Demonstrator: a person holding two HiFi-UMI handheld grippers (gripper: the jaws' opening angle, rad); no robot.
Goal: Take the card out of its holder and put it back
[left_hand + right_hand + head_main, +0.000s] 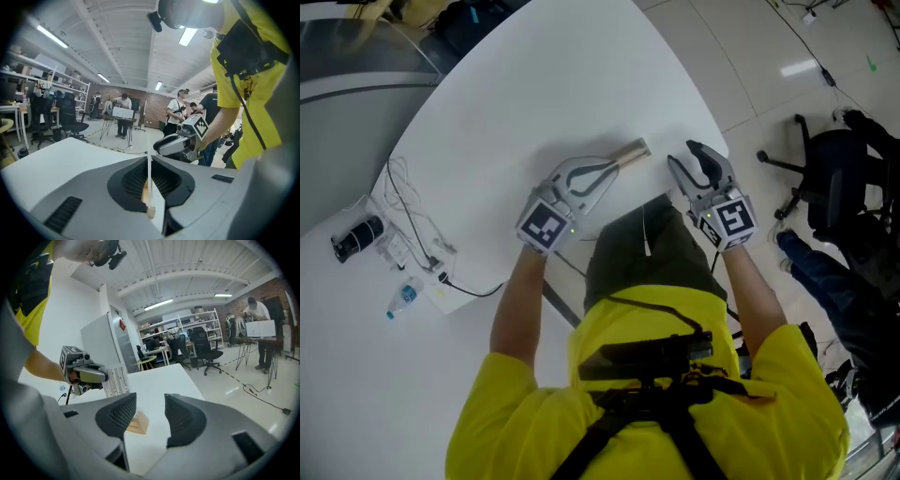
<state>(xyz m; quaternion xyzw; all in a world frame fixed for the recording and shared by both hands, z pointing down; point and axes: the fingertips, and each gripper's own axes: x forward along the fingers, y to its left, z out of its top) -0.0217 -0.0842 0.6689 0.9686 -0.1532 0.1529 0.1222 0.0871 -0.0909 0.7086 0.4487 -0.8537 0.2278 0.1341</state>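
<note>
My left gripper (614, 165) is shut on a white striped card (630, 152), which it holds out over the white table (534, 84). In the left gripper view the card (149, 178) stands edge-on between the closed jaws. The right gripper view shows the card (116, 380) lifted clear of the small wooden holder (137, 423), which lies on the table under it. My right gripper (686, 157) hovers just right of the card, open, nothing between its fingers. Its jaws (150, 416) frame the holder from a short way off.
Cables and a white power strip (427, 253), a black device (356, 234) and a small bottle (403, 300) lie at the table's left. The table's curved edge runs close by my right gripper. An office chair (825, 178) stands on the floor at the right. People stand far off (123, 110).
</note>
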